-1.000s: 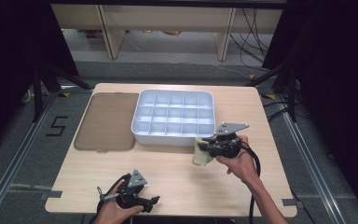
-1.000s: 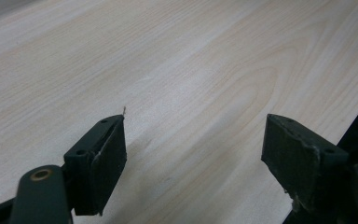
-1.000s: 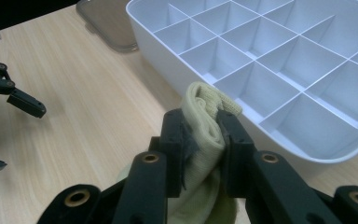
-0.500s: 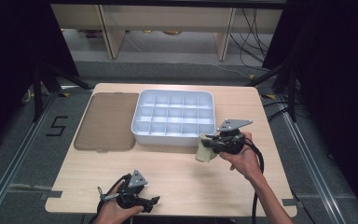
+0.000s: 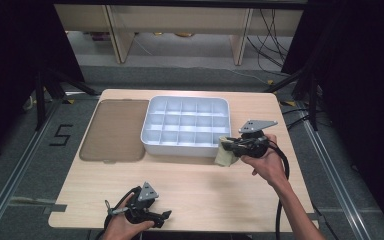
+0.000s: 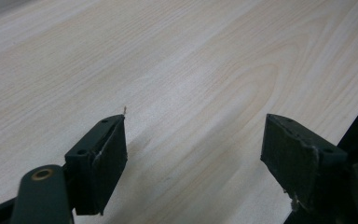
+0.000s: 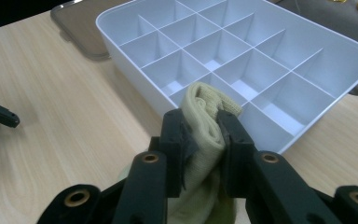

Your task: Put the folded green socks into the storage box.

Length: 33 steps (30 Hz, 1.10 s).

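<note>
Wooden table [image 5: 190, 185], dark room around it. White divided tray [image 5: 186, 125] sits mid-table, brown lid [image 5: 114, 130] flat just left of it. My right gripper [image 7: 204, 128] is clamped on a folded pale-yellow cloth [image 7: 205, 140], at the tray's near right corner. My left gripper [image 6: 193, 140] rests near the front edge, jaws spread, nothing between.

High view: fixed above, facing forward and down over the whole table [image 5: 190, 185]. Left gripper view: close, low over bare wood near the front edge. Right gripper view: close, angled down at the white tray [image 7: 242, 51], shared with high view [image 5: 152, 145].
</note>
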Each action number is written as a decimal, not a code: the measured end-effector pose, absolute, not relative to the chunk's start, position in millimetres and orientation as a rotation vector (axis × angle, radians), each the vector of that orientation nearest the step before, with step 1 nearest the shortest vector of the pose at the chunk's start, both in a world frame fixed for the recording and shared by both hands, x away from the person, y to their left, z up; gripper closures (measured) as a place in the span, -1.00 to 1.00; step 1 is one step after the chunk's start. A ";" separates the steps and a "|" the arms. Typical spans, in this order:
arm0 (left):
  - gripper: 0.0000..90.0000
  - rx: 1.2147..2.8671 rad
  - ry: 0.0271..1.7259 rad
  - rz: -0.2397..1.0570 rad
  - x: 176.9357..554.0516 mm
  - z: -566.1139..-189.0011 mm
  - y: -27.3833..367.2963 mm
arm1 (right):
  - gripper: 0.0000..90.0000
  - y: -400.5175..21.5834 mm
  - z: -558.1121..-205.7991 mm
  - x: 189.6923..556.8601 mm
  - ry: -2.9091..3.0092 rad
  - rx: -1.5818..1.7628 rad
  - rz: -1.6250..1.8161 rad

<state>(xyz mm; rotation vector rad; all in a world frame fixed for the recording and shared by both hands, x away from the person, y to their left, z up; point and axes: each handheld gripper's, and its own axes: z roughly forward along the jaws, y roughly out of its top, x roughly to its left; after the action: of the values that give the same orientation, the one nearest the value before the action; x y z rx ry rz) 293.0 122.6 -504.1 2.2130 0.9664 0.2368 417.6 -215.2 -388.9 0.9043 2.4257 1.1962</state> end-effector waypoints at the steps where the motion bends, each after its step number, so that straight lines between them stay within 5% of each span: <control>1: -0.52 2.211 0.968 0.238 292.7 -503.9 122.4 | 0.66 -216.2 -387.3 418.1 2.426 0.922 1.188; 33: -0.52 2.227 0.952 0.259 292.7 -503.7 122.7 | 0.66 -205.0 -365.8 461.3 2.365 0.955 1.097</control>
<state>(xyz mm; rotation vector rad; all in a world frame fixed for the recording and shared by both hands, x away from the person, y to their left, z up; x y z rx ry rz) 292.7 122.7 -503.7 2.2270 0.9524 0.2592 461.3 -205.0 -365.8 0.9548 2.3654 1.0967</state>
